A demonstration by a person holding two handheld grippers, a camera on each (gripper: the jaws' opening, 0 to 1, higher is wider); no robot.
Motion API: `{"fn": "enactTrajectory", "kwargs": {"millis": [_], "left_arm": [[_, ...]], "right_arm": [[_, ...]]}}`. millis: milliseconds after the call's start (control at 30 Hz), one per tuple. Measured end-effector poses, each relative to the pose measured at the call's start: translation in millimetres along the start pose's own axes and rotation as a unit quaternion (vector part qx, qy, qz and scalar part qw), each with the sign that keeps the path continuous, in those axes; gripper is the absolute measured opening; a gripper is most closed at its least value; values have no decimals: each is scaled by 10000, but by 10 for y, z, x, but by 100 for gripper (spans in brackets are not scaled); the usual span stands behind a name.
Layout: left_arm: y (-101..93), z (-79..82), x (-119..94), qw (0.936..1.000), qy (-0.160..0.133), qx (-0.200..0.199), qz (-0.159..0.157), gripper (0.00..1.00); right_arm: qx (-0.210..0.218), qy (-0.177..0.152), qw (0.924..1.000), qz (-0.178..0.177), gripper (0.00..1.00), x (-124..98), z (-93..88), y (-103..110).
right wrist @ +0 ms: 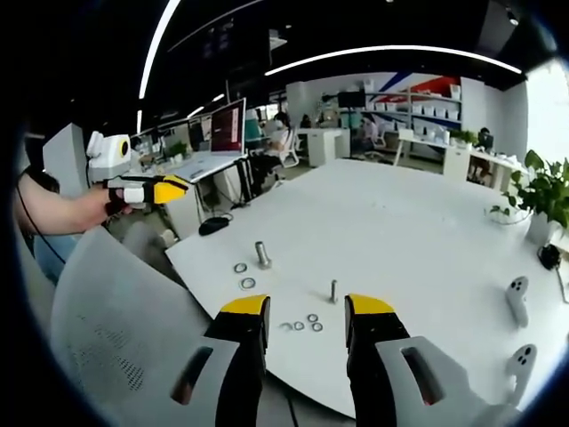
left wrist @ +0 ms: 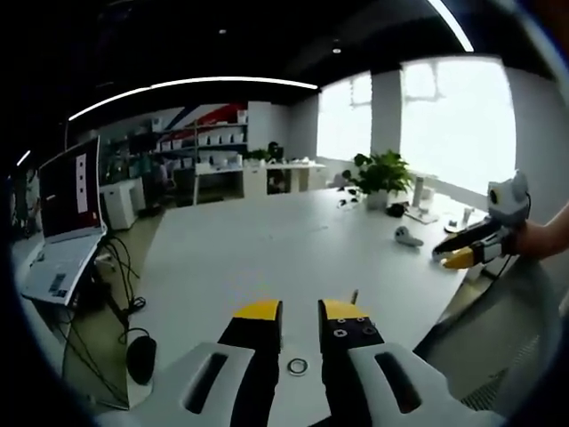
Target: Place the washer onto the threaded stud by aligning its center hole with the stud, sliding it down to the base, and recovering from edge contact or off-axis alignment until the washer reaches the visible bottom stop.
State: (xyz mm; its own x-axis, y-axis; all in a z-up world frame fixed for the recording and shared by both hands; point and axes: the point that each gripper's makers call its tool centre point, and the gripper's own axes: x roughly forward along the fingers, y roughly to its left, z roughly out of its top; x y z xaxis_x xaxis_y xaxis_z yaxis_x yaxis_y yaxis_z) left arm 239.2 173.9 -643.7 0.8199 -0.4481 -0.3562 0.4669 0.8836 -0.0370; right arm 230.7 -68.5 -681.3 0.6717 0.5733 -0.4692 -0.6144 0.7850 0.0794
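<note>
Low centre in the left gripper view, the left gripper (left wrist: pixel 300 311) has its jaws apart over a flat-lying washer (left wrist: pixel 297 366). In the right gripper view the right gripper (right wrist: pixel 308 307) is likewise parted; just beyond, the threaded stud (right wrist: pixel 333 291) stands upright on the white table (right wrist: pixel 409 222). Office shelves (right wrist: pixel 427 111) lie far behind.

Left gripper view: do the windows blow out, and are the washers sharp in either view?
Left gripper view: windows blown out white, washer between the jaws soft but readable. Right gripper view: even light, small washers and stud tiny, slightly blurred; fisheye bends the table edge.
</note>
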Motion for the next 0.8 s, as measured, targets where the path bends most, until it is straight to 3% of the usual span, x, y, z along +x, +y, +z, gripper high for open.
{"fn": "enactTrajectory", "kwargs": {"millis": [600, 800], "left_arm": [[-32, -109, 67, 9996, 264, -1, -104, 15], [18, -182, 94, 9989, 460, -120, 5, 15]], "right_arm": [[-44, 144, 9998, 149, 36, 39, -50, 69], [-85, 196, 9995, 215, 36, 49, -68, 93]]}}
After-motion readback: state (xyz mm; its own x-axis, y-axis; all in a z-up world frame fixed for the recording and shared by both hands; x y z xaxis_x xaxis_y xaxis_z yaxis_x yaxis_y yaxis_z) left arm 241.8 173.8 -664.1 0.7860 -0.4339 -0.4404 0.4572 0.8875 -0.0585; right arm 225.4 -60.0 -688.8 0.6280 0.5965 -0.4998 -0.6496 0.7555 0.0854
